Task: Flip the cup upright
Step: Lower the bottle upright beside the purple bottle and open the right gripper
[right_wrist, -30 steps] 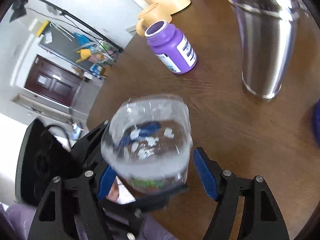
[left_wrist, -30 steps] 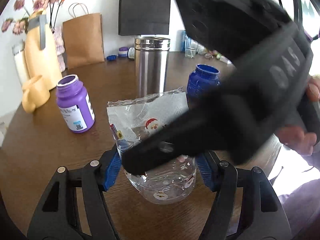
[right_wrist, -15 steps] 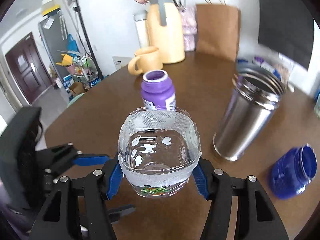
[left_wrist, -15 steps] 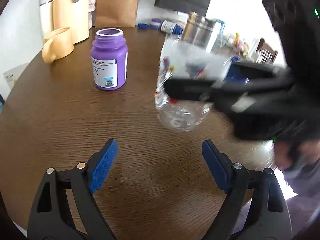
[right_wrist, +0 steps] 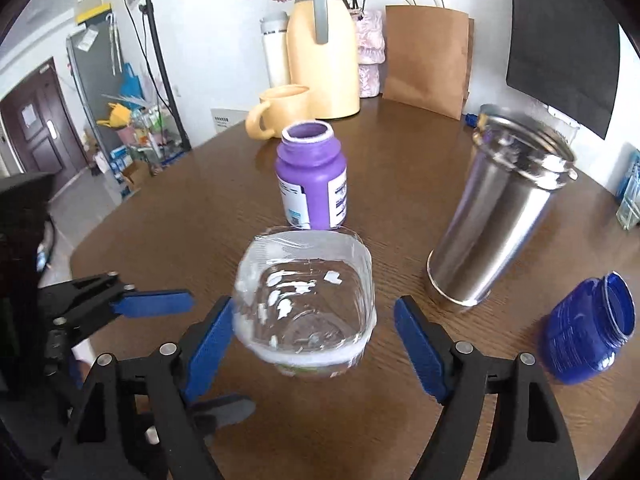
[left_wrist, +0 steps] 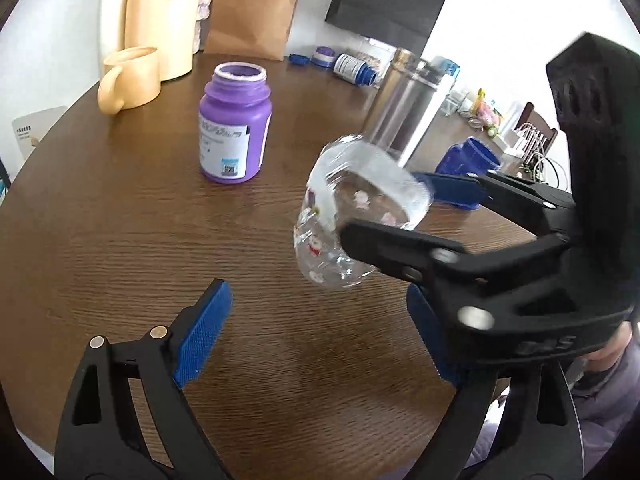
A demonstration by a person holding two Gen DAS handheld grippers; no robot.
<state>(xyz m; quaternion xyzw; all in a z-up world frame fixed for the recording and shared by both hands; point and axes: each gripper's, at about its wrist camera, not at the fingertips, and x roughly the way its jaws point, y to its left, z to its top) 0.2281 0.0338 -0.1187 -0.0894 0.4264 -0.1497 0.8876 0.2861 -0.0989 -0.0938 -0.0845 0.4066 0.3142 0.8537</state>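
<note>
Your right tongs (right_wrist: pixel 312 344) have the clear cup (right_wrist: pixel 306 306) between their pads, mouth up and tipped a little toward the purple bottle (right_wrist: pixel 312 180). The left pad touches its wall, but a gap shows at the right pad, so I cannot tell whether the grip is firm. In the left view the cup (left_wrist: pixel 352 216) looks raised above the worktop (left_wrist: pixel 120 220), its axis leaning. Your left tongs (left_wrist: pixel 316 340) are spread wide, holding nothing, just short of the cup. Judging from this, bring the axis vertical and lower the base.

bare table (right_wrist: pixel 168 216) left of purple bottle (right_wrist: pixel 311 180), steel tumbler (right_wrist: pixel 496 216) and blue jar (right_wrist: pixel 588 328) crowding the right
</note>
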